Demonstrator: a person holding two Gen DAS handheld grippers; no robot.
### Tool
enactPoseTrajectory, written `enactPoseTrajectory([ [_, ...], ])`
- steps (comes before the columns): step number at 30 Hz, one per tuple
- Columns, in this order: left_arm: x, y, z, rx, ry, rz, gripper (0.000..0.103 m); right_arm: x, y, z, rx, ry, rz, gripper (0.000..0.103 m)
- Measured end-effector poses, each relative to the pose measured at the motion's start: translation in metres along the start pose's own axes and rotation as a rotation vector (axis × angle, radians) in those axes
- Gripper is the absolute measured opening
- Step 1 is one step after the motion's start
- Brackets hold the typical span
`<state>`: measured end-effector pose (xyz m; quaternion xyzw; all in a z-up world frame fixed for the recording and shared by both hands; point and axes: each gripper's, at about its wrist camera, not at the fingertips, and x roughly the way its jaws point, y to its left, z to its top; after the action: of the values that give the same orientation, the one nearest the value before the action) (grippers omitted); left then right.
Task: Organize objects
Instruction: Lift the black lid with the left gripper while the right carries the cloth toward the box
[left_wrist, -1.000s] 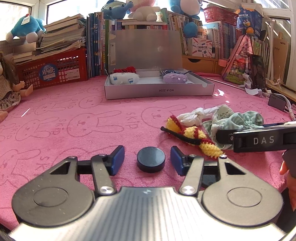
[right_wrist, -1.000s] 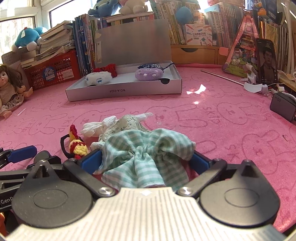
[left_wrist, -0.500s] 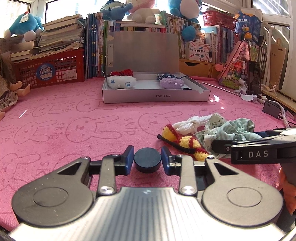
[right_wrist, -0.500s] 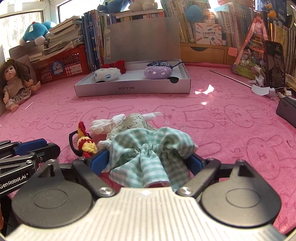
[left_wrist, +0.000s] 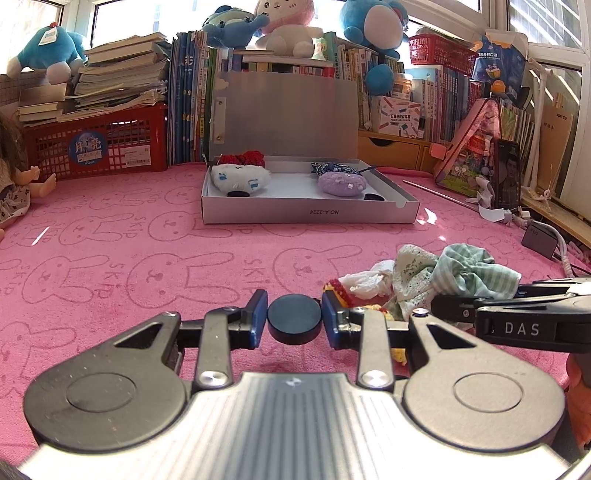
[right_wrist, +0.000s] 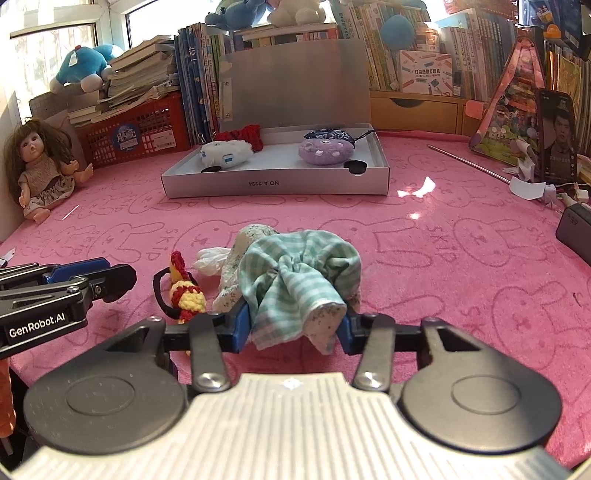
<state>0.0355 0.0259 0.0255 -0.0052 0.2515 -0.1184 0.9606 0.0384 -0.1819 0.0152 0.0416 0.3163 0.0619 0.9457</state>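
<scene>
My left gripper (left_wrist: 294, 319) is shut on a black round disc (left_wrist: 294, 323), held just above the pink cloth. My right gripper (right_wrist: 291, 325) is shut on a green checked cloth bundle (right_wrist: 295, 269), lifted slightly; it also shows in the left wrist view (left_wrist: 469, 273). A yellow and red crocheted toy (right_wrist: 184, 295) lies left of the bundle. An open grey box (left_wrist: 310, 212) stands ahead, holding a white plush (left_wrist: 238, 177), a purple plush (left_wrist: 341, 182), a red knit item (left_wrist: 242, 158) and two black discs (right_wrist: 356, 166).
A pink rabbit-print cloth (left_wrist: 147, 258) covers the table. A doll (right_wrist: 40, 166) sits at the left, a red basket (left_wrist: 96, 144) with books behind. Books and plush toys line the back. A black charger (left_wrist: 537, 240) and cables lie at the right edge.
My left gripper closed on the black disc and raised it. My right gripper closed on the checked cloth bundle and lifted it a little.
</scene>
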Motion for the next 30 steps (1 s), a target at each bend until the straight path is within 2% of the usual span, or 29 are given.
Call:
enactPoseTrajectory([
  [6,0.006,0.001,0.011,-0.008,-0.003,0.0,0.037,-0.005,-0.003,0.007,0.022,-0.016,0.013,0.041],
  [30,0.045,0.012,0.072,-0.032,-0.052,-0.008,0.037,-0.001,-0.027,0.053,0.13,-0.077,0.072,0.038],
])
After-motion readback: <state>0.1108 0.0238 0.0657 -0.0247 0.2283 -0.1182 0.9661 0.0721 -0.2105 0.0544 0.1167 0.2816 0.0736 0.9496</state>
